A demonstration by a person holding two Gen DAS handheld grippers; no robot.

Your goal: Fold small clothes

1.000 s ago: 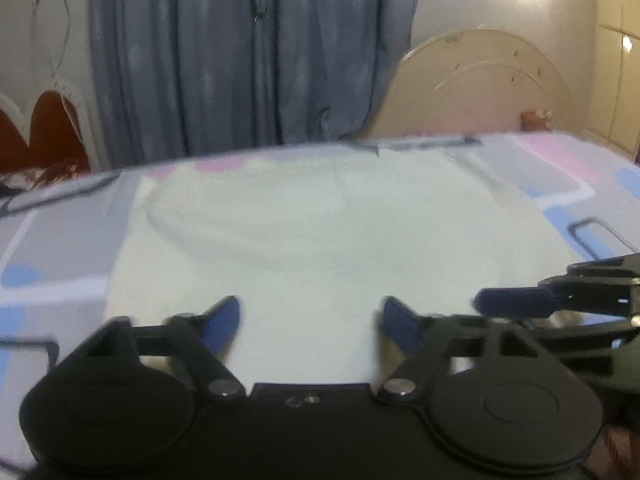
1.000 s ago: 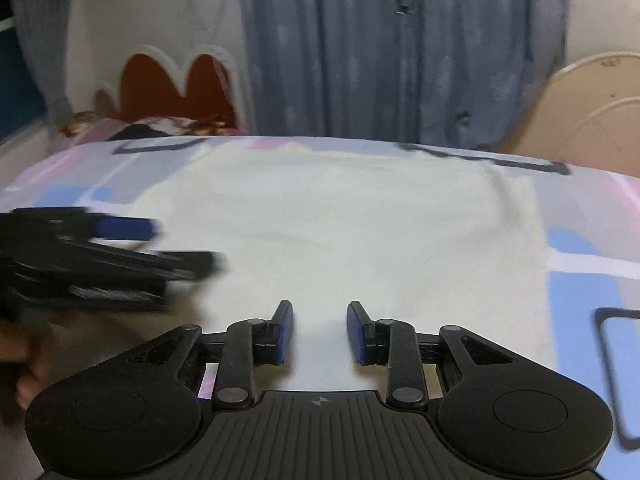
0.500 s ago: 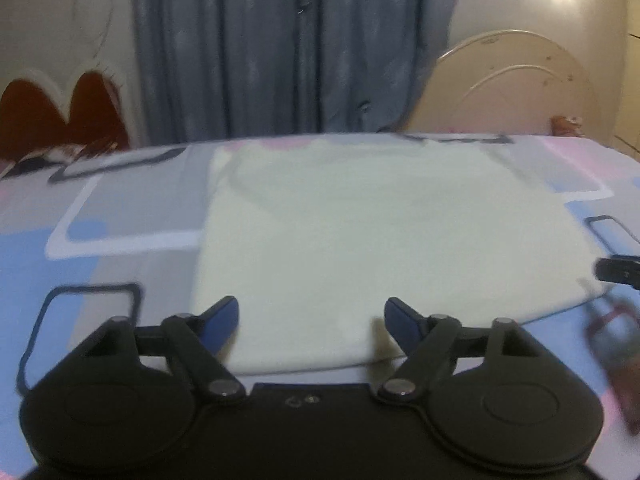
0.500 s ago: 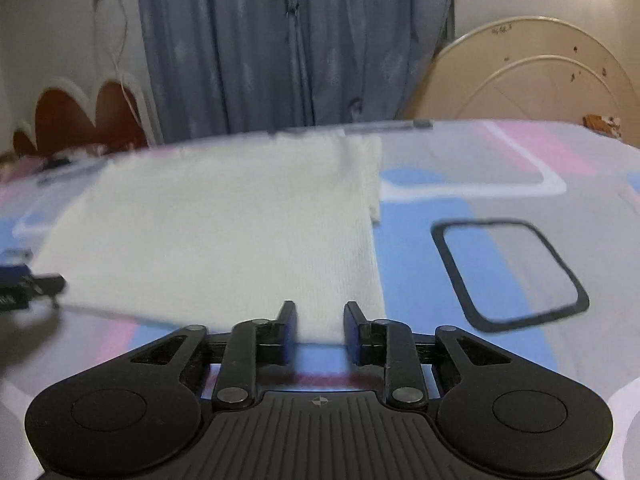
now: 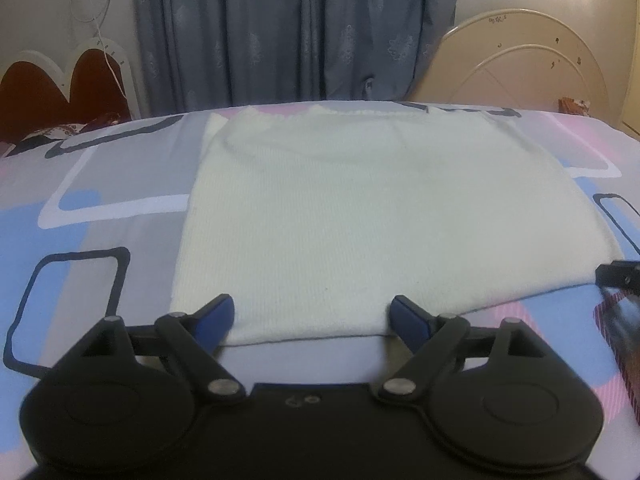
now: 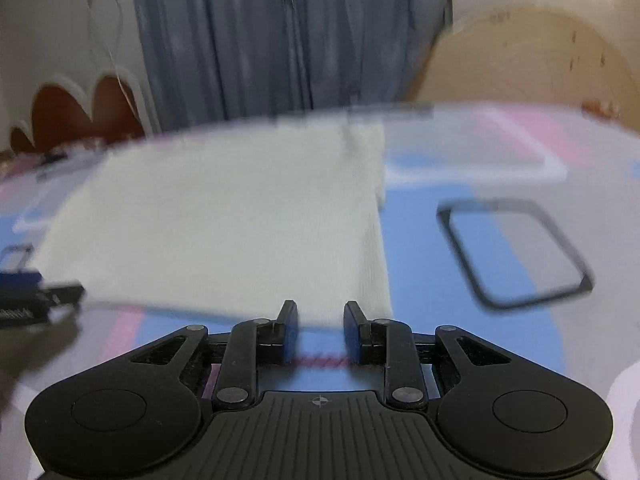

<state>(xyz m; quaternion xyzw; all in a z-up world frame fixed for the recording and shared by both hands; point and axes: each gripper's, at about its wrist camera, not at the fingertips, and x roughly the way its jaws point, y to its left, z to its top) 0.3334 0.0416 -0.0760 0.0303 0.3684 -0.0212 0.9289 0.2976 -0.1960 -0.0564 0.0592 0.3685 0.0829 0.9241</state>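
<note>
Cloth, a small cream-white garment (image 5: 384,216), is lying flat on a bed whose bedsheet (image 5: 96,200) is printed in blue, grey and pink blocks with dark rounded outlines. Every place here is given relative to that garment. Its ribbed knit lines are running from the near hem toward the far edge, and the far edge, uneven like a neckline with a short flap at each far corner, is pointing toward the blue-grey curtain (image 5: 304,28). The garment is looking roughly square, so a long axis cannot be told for sure.

The left tongs (image 5: 312,318) are sitting at the garment's near hem toward its left corner, and their jaws are opening wide; the hem is lying between the blue pads (image 5: 216,316) with no pad pressing on it. The right tongs (image 6: 318,326) are sitting at the near right corner, their jaws standing a narrow gap apart, the corner lying just ahead of the pads, which are gripping nothing. In the right wrist view, which is blurred, the left tongs are showing at the garment's near left edge.

Beyond the garment's far edge, a cream arched headboard (image 5: 520,60) is standing right of the curtain, and a red scalloped headboard (image 5: 52,92) left of it.
</note>
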